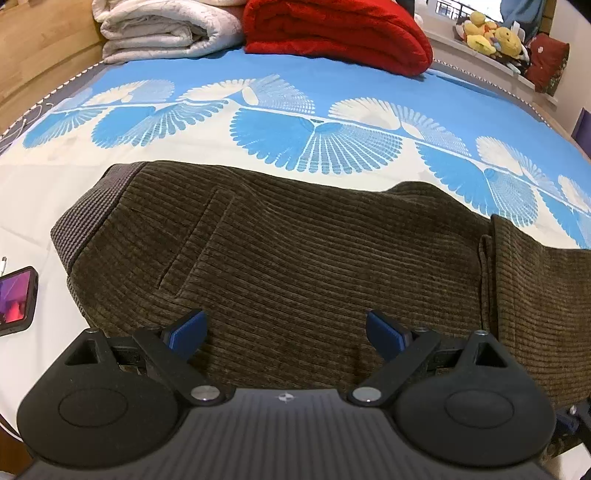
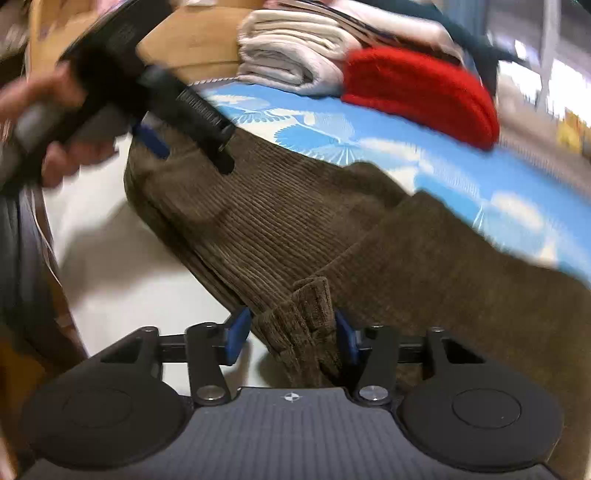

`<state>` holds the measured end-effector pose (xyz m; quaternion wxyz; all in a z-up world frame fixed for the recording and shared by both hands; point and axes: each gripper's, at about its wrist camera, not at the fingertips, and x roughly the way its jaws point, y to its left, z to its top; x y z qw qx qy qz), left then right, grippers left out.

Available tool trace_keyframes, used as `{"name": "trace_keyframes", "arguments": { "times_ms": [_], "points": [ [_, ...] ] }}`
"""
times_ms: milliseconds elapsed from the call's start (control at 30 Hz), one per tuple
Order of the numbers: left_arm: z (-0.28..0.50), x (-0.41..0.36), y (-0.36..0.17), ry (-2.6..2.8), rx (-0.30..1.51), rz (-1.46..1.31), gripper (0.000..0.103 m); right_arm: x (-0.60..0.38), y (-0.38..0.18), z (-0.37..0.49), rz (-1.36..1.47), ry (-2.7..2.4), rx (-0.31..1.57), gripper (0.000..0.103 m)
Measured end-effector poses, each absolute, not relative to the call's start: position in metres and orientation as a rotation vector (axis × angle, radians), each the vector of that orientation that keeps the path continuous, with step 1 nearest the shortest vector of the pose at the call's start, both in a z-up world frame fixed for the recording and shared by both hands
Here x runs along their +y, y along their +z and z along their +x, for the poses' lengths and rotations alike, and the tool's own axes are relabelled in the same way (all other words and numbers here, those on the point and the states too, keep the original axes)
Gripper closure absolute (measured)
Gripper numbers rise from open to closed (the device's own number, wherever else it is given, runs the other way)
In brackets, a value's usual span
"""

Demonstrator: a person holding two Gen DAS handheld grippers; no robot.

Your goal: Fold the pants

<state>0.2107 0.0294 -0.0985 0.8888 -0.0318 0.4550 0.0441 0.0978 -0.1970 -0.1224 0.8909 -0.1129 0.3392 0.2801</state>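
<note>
Brown corduroy pants [image 1: 295, 240] lie across the bed, with the grey ribbed waistband [image 1: 85, 221] at the left and a doubled-over part at the right. My left gripper [image 1: 286, 325] is open just above the cloth near its front edge, with nothing between its blue pads. The blurred right wrist view shows the same pants [image 2: 277, 221]. There my right gripper [image 2: 291, 332] stands around a bunched fold [image 2: 299, 325] at the near edge. A small gap shows at the left pad, so the pads do not press. A person's hand holds the left gripper [image 2: 192, 155] at the upper left.
The bed sheet [image 1: 258, 92] is blue and cream with a fan print. A folded white blanket [image 1: 162, 33] and a red blanket [image 1: 332, 29] sit at the far side. A phone [image 1: 14, 299] lies at the left edge. Plush toys [image 1: 487, 33] stand on a ledge at the far right.
</note>
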Motion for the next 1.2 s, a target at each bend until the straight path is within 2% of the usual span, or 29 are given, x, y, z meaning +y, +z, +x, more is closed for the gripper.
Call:
{"name": "trace_keyframes", "arguments": {
  "times_ms": [33,67,167,267,300,367,400,467,567,633,733,900,1100,1200],
  "points": [
    [0.211,0.029,-0.099,0.089,0.946,-0.065,0.008,-0.199,-0.121,0.100,-0.229,0.576,0.708,0.052],
    [0.211,0.028,-0.099,0.087,0.946,-0.064,0.008,-0.198,-0.122,0.100,-0.243,0.571,0.702,0.060],
    [0.211,0.028,-0.098,0.087,0.942,-0.066,0.008,-0.199,-0.122,0.100,-0.263,0.576,0.703,0.068],
    [0.212,0.030,-0.098,0.089,0.943,-0.078,0.008,-0.196,-0.119,0.096,-0.284,0.588,0.692,0.067],
    [0.212,0.030,-0.097,0.086,0.942,-0.083,0.008,-0.195,-0.118,0.092,-0.300,0.607,0.686,0.064],
    [0.213,0.029,-0.096,0.083,0.939,-0.082,0.008,-0.194,-0.116,0.085,-0.310,0.662,0.713,0.047],
    [0.213,0.028,-0.096,0.084,0.938,-0.080,0.008,-0.194,-0.113,0.083,-0.299,0.686,0.726,0.046],
    [0.214,0.028,-0.096,0.085,0.939,-0.084,0.008,-0.199,-0.105,0.083,-0.254,0.718,0.741,0.047],
    [0.216,0.030,-0.093,0.095,0.933,-0.106,0.008,-0.223,-0.089,0.105,-0.044,0.705,0.778,0.052],
    [0.219,0.036,-0.088,0.120,0.913,-0.122,0.008,-0.237,-0.079,0.123,0.036,0.612,0.740,0.052],
    [0.228,0.057,-0.073,0.183,0.867,-0.165,0.008,-0.243,-0.076,0.152,0.024,0.446,0.699,0.050],
    [0.246,0.104,-0.055,0.336,0.792,-0.195,0.008,-0.231,-0.092,0.201,0.084,0.384,0.789,0.050],
    [0.261,0.138,-0.073,0.351,0.882,-0.295,0.008,-0.178,-0.113,0.222,-0.068,0.299,0.829,0.051],
    [0.261,0.143,-0.075,0.316,0.893,-0.293,0.008,-0.175,-0.122,0.228,-0.115,0.191,0.848,0.058]
  ]
}}
